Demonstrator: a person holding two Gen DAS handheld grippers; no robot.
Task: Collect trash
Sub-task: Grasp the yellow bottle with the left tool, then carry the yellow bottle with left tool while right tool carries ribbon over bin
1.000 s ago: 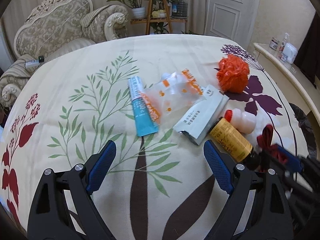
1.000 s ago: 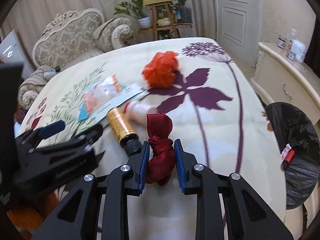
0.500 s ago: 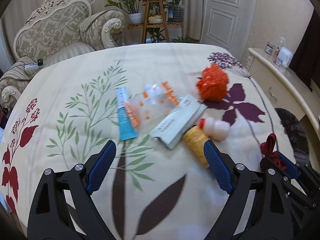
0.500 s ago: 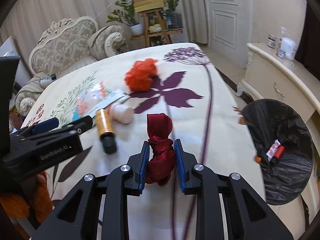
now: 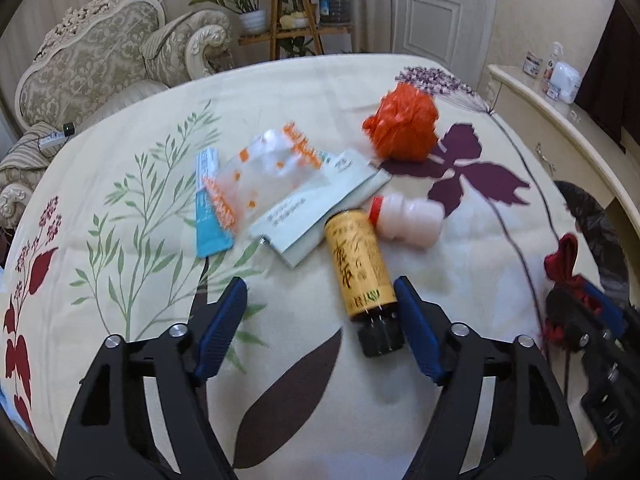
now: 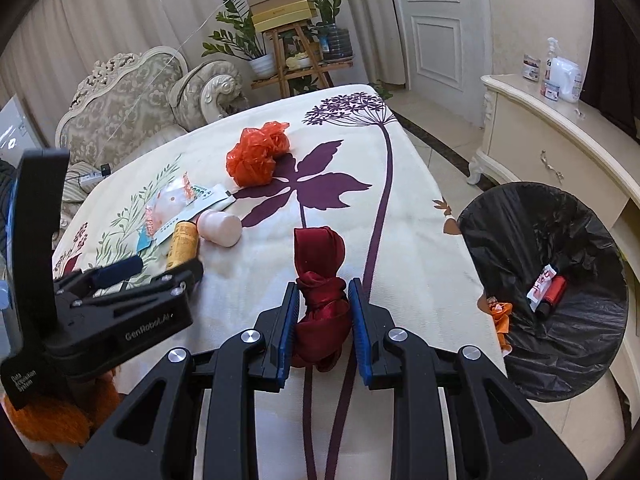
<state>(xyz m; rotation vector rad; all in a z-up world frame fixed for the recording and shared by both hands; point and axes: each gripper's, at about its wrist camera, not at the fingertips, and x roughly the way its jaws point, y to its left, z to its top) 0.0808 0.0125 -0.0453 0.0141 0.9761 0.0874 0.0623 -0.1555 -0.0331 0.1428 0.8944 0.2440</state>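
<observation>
My right gripper (image 6: pixel 322 316) is shut on a dark red knotted cloth (image 6: pixel 320 276) and holds it above the bed, left of a black-lined trash bin (image 6: pixel 560 360). My left gripper (image 5: pixel 320 316) is open just above the bed, its right finger beside a yellow bottle with a black cap (image 5: pixel 360 264). Beyond it lie a small white bottle with a red cap (image 5: pixel 408 220), a pale green packet (image 5: pixel 316 212), a clear orange-printed bag (image 5: pixel 272 168), a blue tube (image 5: pixel 208 208) and a crumpled orange bag (image 5: pixel 404 128). The red cloth also shows in the left wrist view (image 5: pixel 564 256).
The trash lies on a bed with a floral cover (image 5: pixel 120 200). The bin holds a red item and a white wrapper (image 6: pixel 546 288). A cream sideboard (image 6: pixel 560 140) stands right of the bin. An armchair (image 5: pixel 100 76) and a plant stand (image 5: pixel 296 24) stand behind.
My right gripper has carried the red cloth rightward, nearer the bin. My left gripper has moved right and closer to the yellow bottle, staying open.
</observation>
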